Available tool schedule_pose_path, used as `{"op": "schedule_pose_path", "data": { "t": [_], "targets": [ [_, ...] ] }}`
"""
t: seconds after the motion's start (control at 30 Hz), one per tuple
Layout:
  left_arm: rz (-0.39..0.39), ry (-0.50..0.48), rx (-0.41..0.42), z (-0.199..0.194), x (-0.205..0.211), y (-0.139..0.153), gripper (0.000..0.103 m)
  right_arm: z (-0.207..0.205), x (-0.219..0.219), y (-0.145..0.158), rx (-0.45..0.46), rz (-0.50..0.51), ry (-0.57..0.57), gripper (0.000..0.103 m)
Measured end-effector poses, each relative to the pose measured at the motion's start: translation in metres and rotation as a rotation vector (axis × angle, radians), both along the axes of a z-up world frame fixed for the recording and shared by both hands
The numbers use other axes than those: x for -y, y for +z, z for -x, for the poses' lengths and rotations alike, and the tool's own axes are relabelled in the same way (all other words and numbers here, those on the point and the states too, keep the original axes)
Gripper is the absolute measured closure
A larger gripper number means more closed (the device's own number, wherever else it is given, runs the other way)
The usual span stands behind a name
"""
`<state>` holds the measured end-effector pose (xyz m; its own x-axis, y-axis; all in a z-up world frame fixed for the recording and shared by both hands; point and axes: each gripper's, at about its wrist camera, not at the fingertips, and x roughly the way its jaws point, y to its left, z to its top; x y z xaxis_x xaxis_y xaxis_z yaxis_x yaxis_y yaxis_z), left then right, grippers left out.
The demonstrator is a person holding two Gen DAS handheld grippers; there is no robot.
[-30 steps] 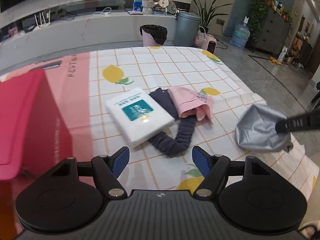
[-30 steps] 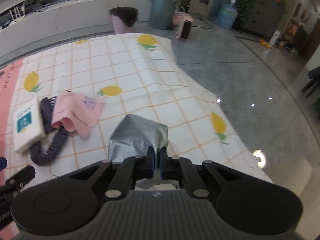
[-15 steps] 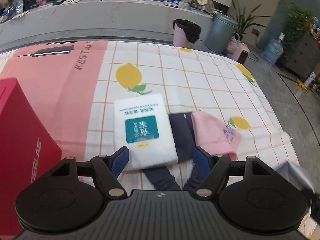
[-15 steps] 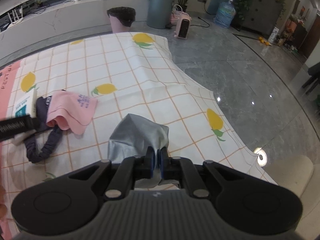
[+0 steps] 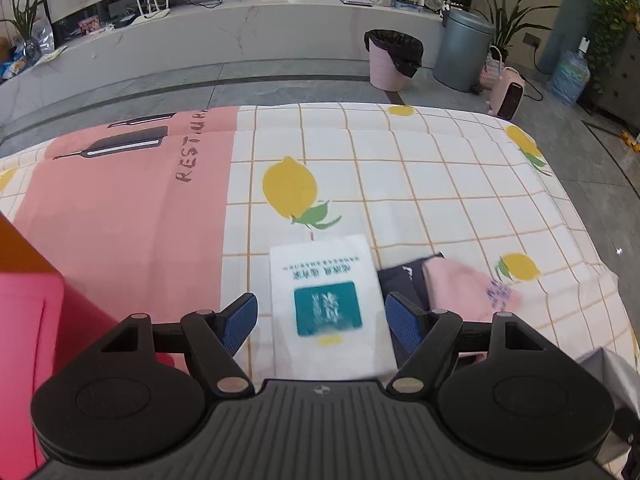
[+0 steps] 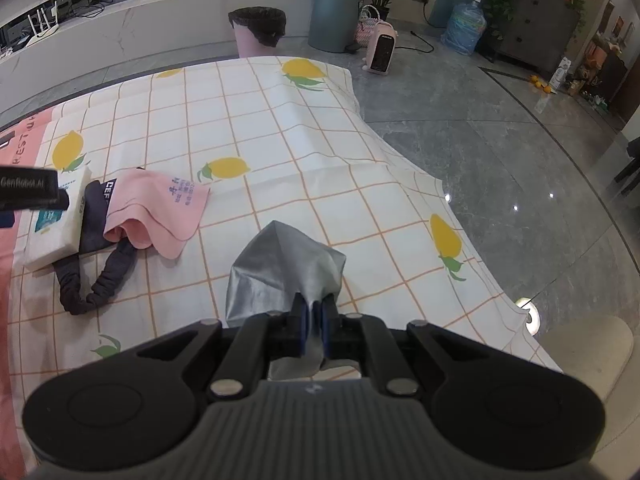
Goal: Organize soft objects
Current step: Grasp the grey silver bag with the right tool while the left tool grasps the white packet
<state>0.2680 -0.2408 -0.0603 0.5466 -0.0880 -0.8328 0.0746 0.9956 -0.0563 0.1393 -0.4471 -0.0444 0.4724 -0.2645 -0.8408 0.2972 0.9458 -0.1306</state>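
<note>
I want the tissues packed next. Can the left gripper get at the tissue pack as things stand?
Probably yes: the left gripper is open, the tissue pack lies between its fingers, and nothing covers the pack.

The far half of the tablecloth [image 6: 280, 120] lies bare — open passage there, and along its right side past the grey cloth [image 6: 280, 268]. On the left a tight cluster blocks the way: tissue pack [image 5: 326, 308], dark headband [image 6: 100, 276] and pink cloth [image 6: 160, 208], all touching or overlapping. A red box [image 5: 28, 320] walls the left edge — only a narrow strip lies between it and the pack.
</note>
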Motion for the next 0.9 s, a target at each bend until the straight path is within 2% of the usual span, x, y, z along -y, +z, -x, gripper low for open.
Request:
{"op": "schedule_pose_path", "data": {
  "t": [0.1, 0.23, 0.43, 0.67, 0.77, 0.9],
  "targets": [
    [0.032, -0.016, -0.051, -0.01, -0.001, -0.008, 0.017, -0.002, -0.003, -0.003, -0.004, -0.015, 0.019, 0.098],
    [0.009, -0.011, -0.055, -0.014, 0.001, -0.019, 0.017, -0.008, -0.013, -0.01, -0.015, -0.054, 0.067, 0.098],
    [0.073, 0.017, -0.076, -0.02, -0.007, -0.03, 0.014, -0.018, -0.032, -0.016, -0.026, -0.12, 0.146, 0.098],
    [0.014, -0.009, -0.035, -0.016, 0.002, -0.032, 0.014, -0.018, -0.039, -0.014, -0.024, -0.122, 0.164, 0.098],
    [-0.015, -0.032, -0.02, -0.012, 0.005, -0.033, 0.02, -0.018, -0.037, -0.018, -0.036, -0.111, 0.161, 0.098],
    [0.017, -0.017, -0.026, -0.007, -0.002, -0.031, 0.022, -0.019, -0.038, -0.018, -0.037, -0.104, 0.159, 0.098]
  ]
}}
